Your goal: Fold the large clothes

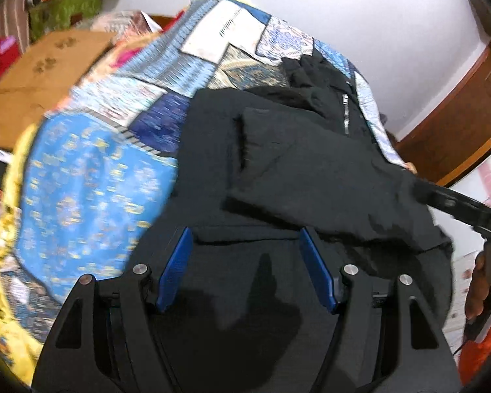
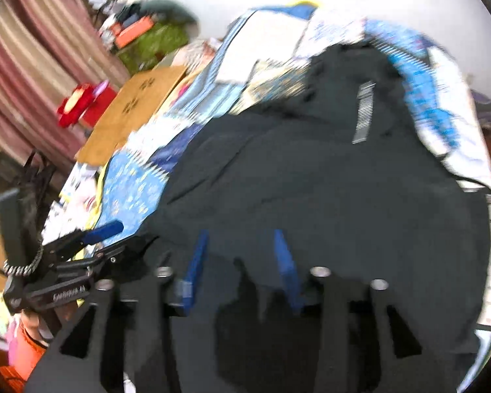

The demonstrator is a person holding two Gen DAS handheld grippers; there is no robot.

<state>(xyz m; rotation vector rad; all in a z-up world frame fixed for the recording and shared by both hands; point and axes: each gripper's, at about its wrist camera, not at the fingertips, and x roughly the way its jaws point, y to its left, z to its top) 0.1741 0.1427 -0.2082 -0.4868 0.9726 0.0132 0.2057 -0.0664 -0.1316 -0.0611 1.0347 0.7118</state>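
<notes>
Two grippers (image 1: 245,245) (image 2: 240,249), one black jacket (image 1: 294,163)

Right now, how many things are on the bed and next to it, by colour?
Black: 1, the jacket
Blue patchwork: 1, the quilt
Brown: 1, the cardboard sheet
Red: 1, the box
Total: 4

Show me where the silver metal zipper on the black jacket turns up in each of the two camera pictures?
Left wrist view: the silver metal zipper sits upper right of centre, near the top of the black jacket.
Right wrist view: the zipper is blurred, upper right of centre.
Shared landmark: the brown cardboard sheet with paw prints, at left in both.
</notes>
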